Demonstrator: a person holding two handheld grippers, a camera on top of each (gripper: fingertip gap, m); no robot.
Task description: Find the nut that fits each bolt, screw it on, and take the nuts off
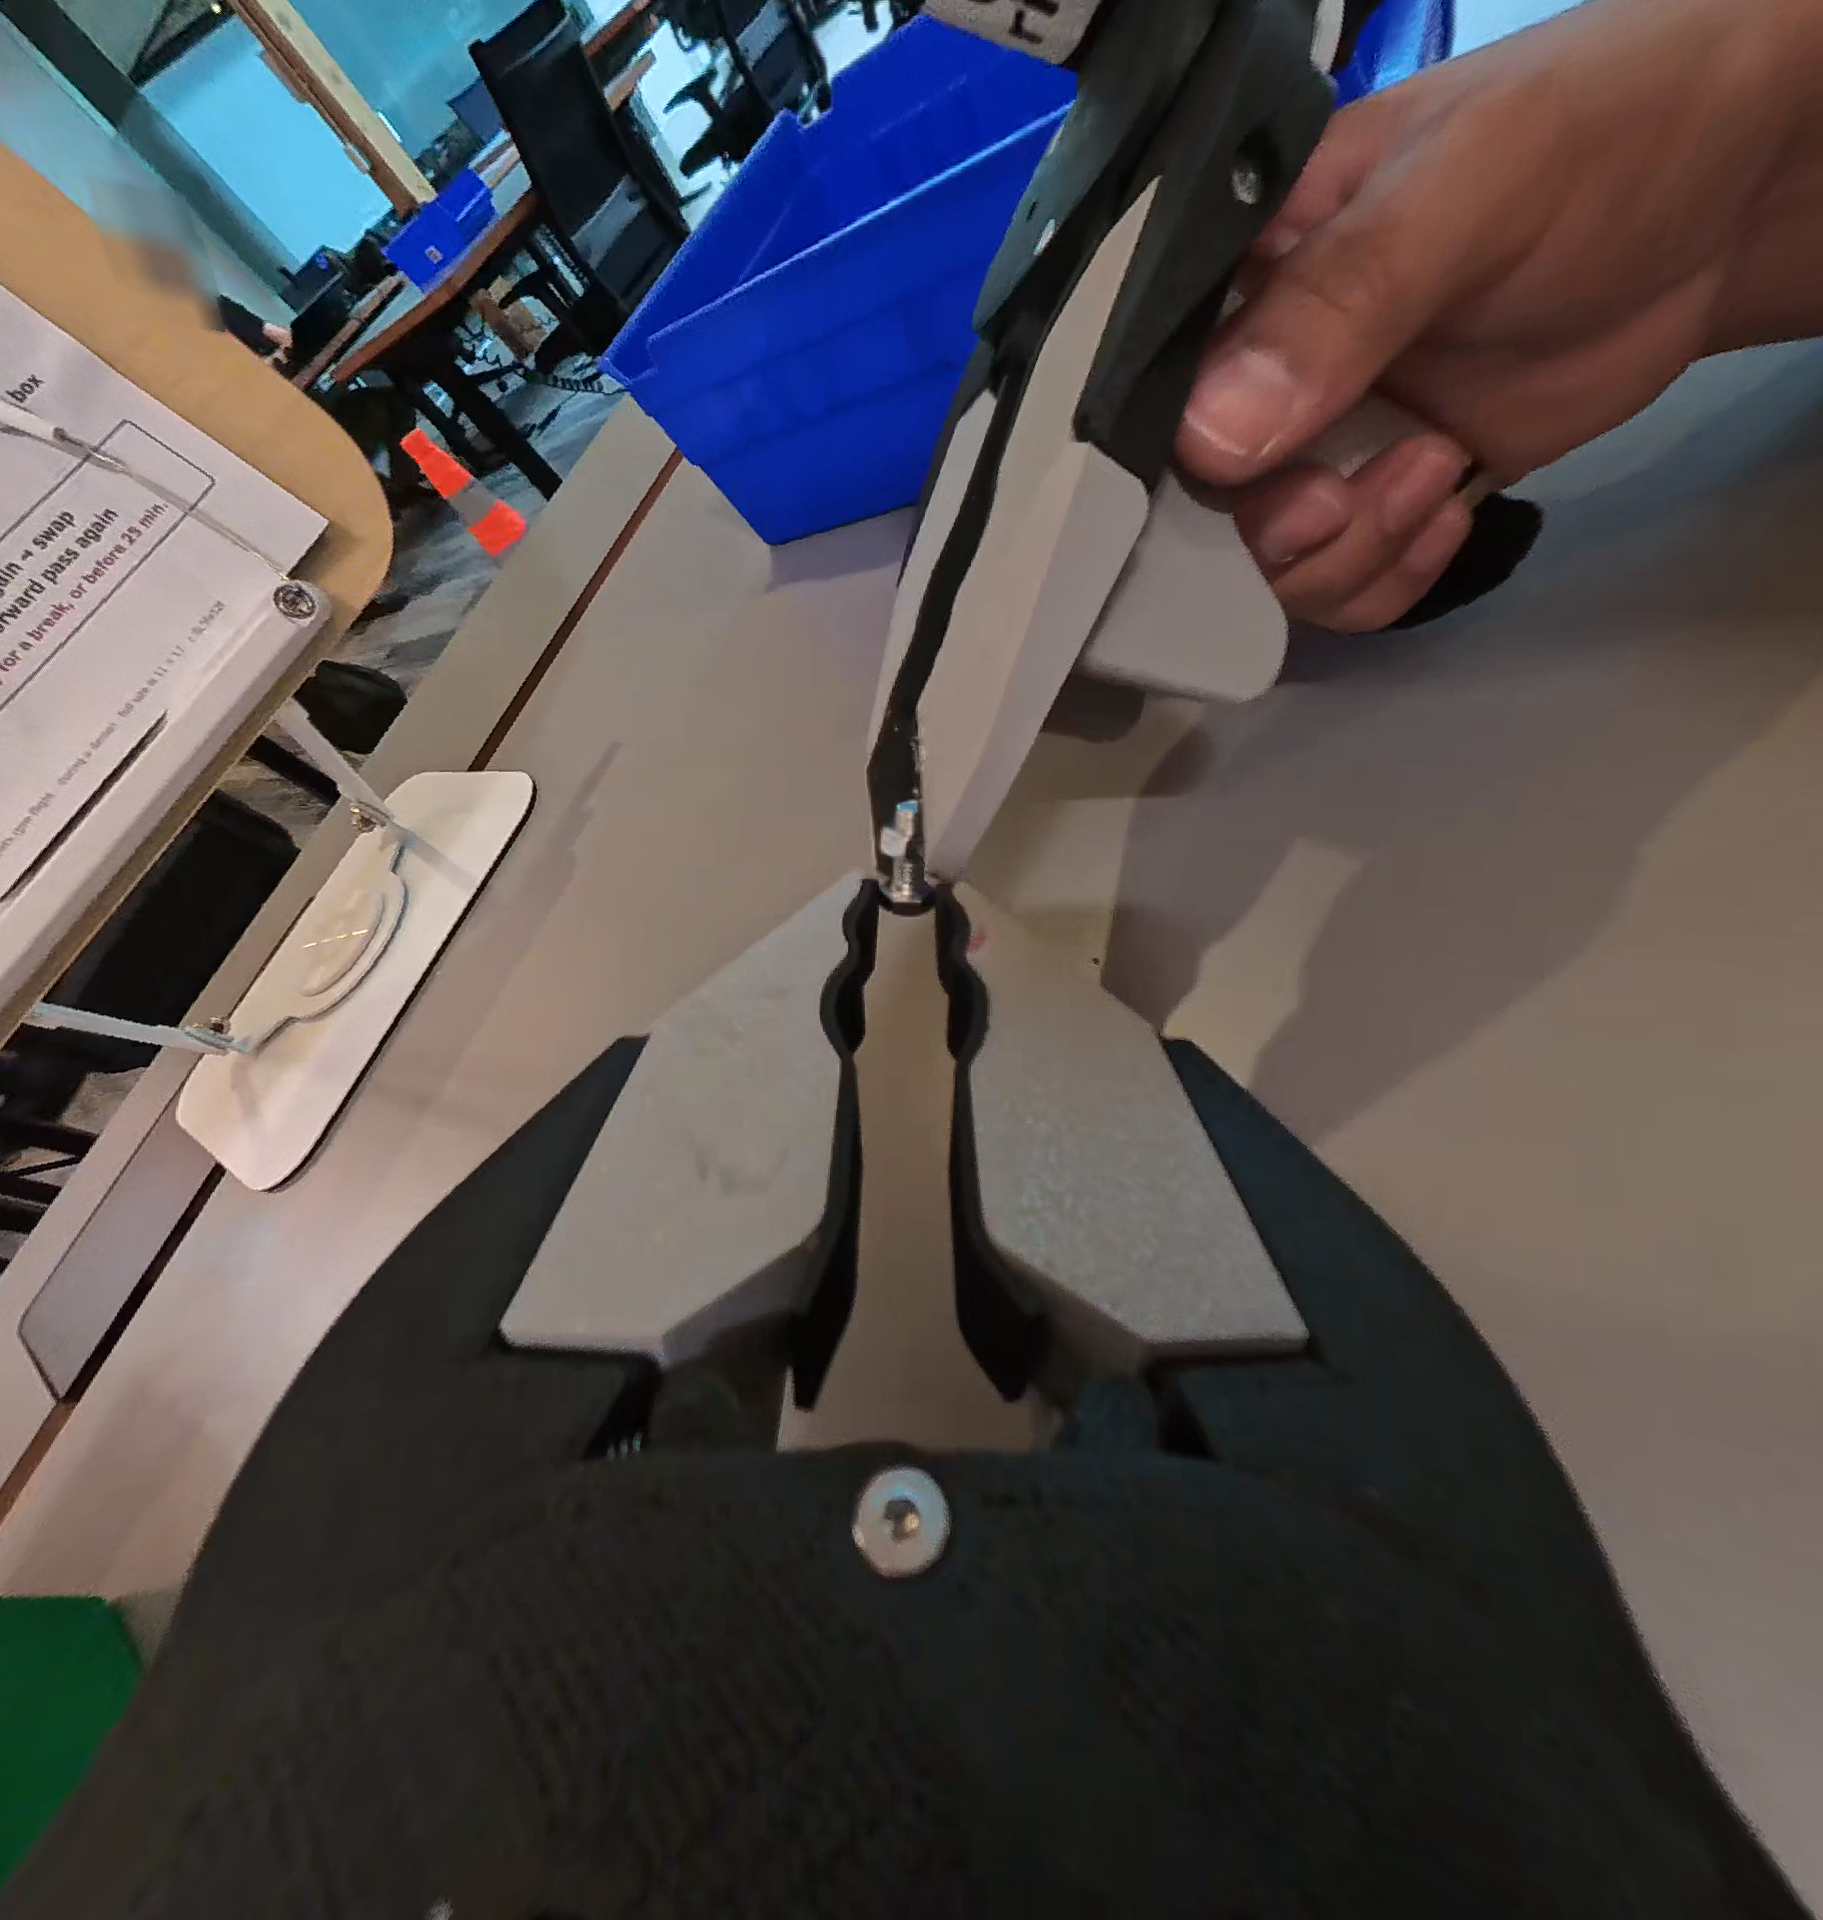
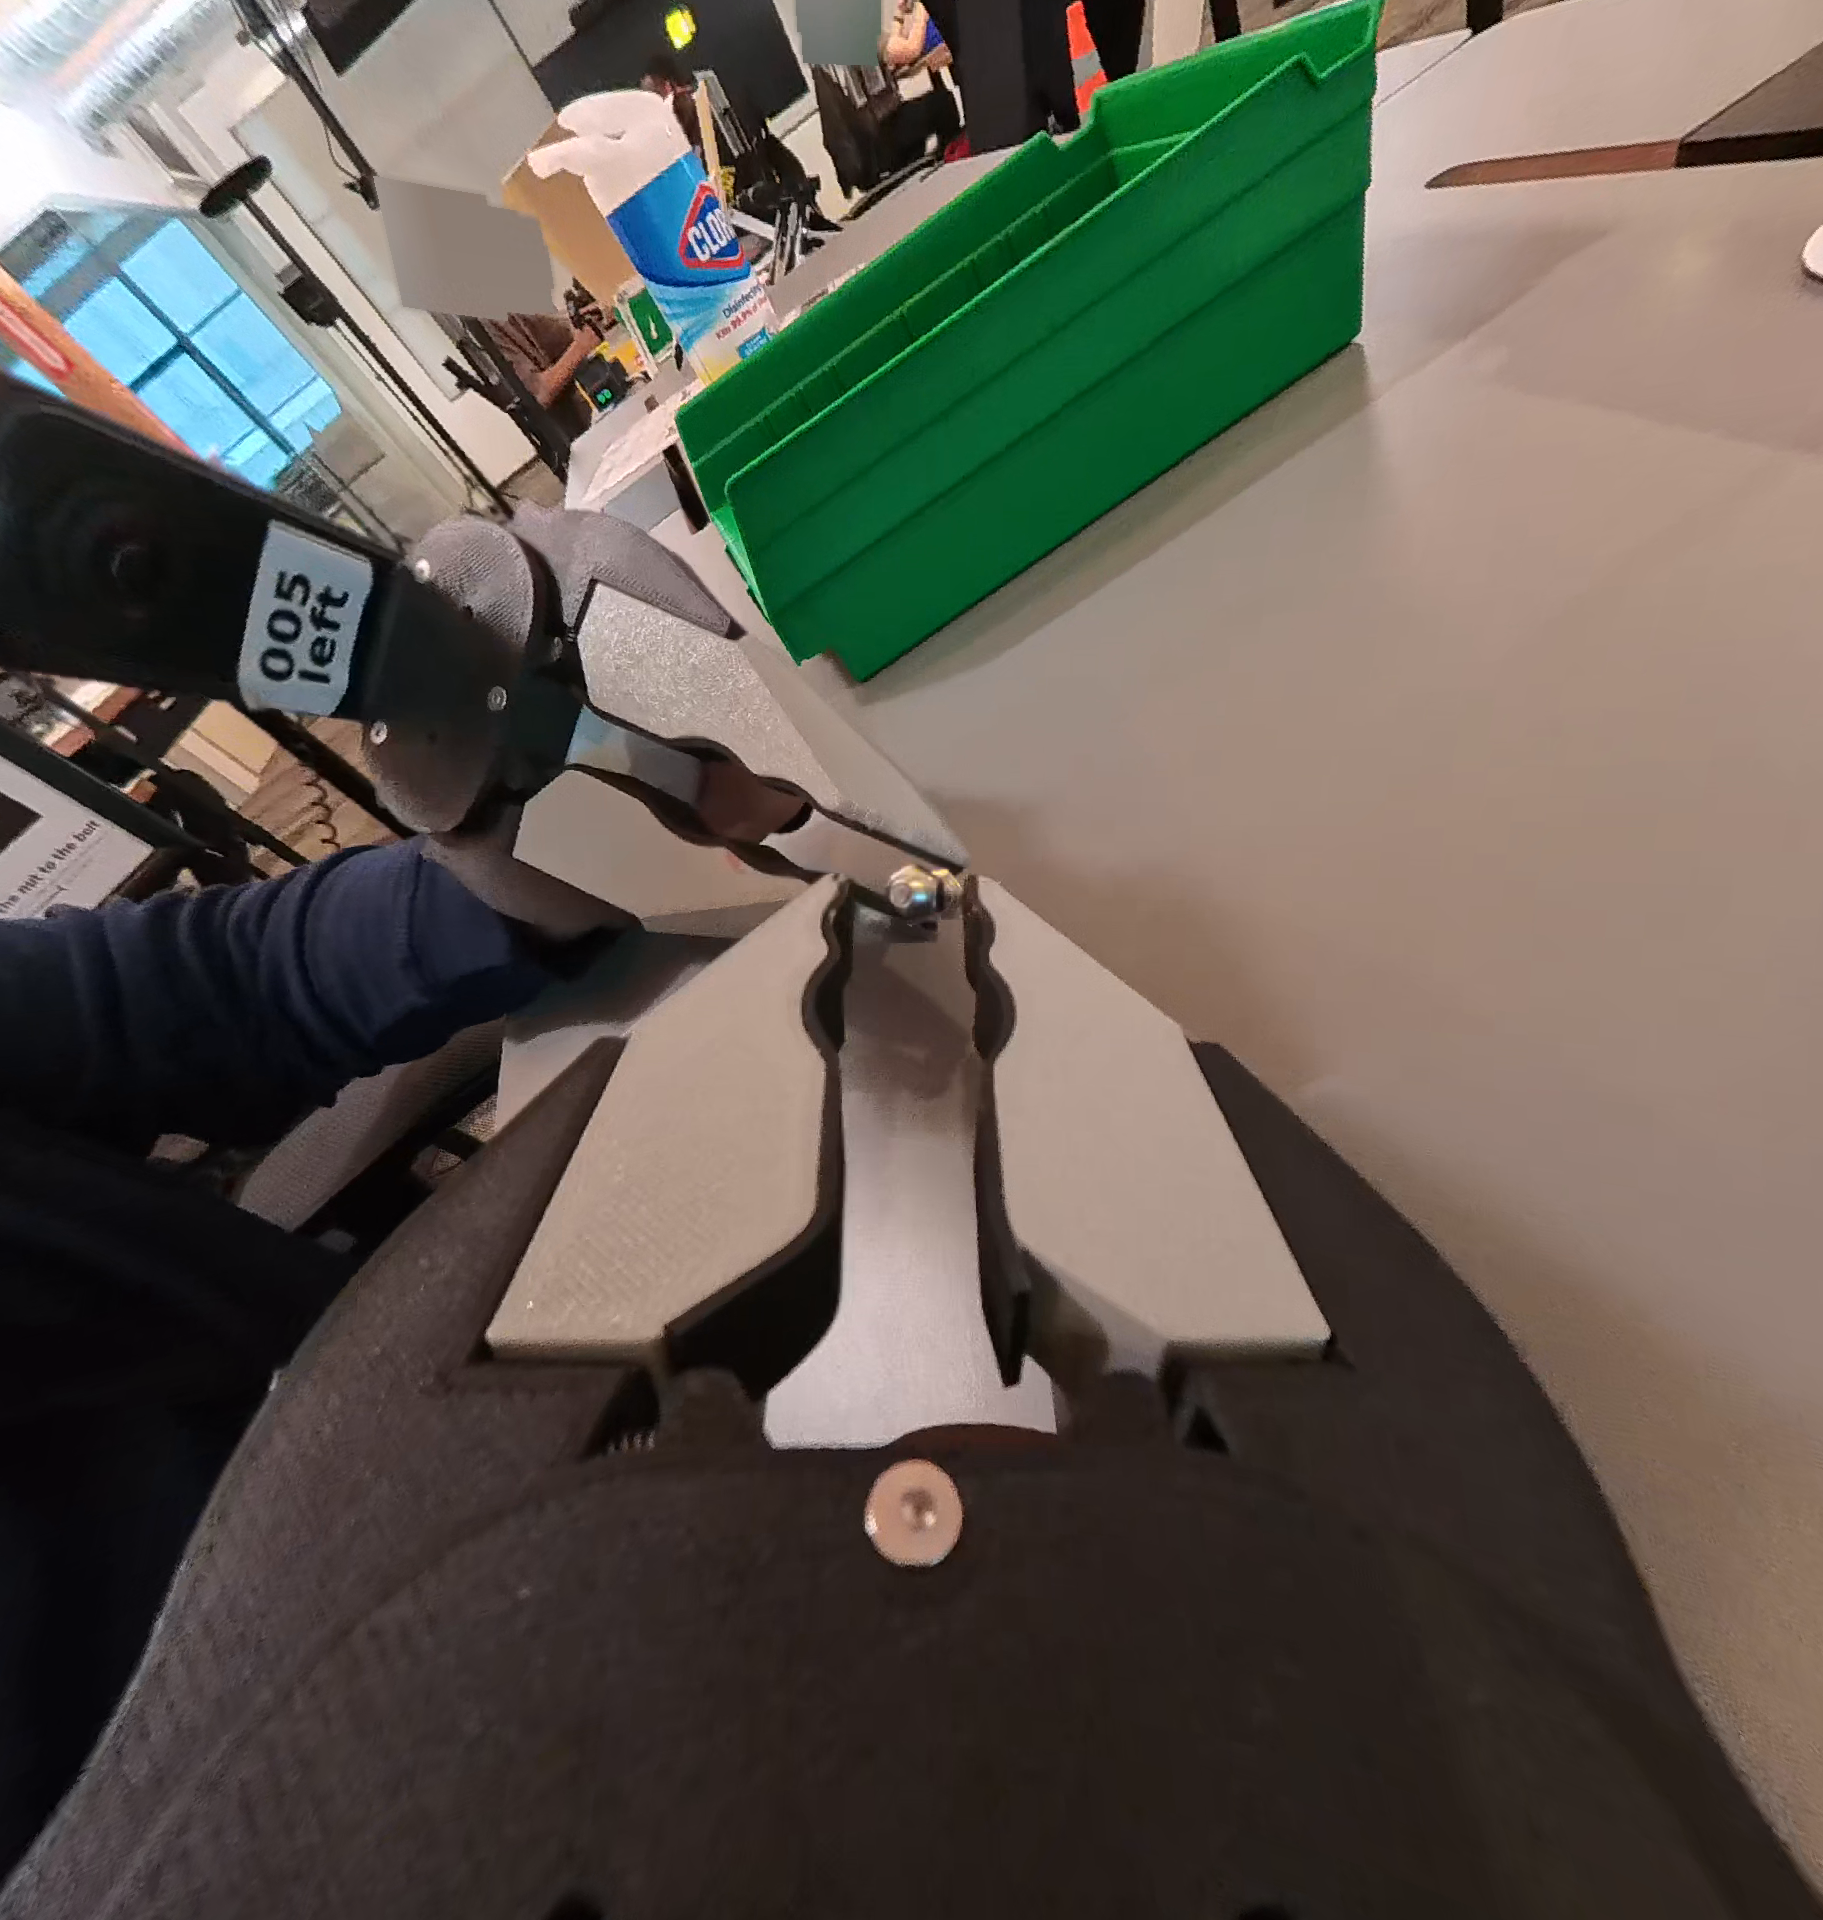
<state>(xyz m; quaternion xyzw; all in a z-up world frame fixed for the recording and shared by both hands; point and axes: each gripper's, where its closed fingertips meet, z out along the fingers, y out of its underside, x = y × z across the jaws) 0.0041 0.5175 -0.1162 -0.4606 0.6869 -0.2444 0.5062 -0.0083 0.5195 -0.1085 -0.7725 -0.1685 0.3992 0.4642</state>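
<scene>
Nearest to me, my left claw pinches one end of a small silver bolt; my right claw meets it tip to tip, clamped on the nut at the bolt's other end. Both hang just above the grey surface. Beyond sit a green bin and a blue bin.

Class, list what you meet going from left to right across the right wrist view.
Dark sleeve → left tool → nut held at the tool tips → green bin → bare grey table.
</scene>
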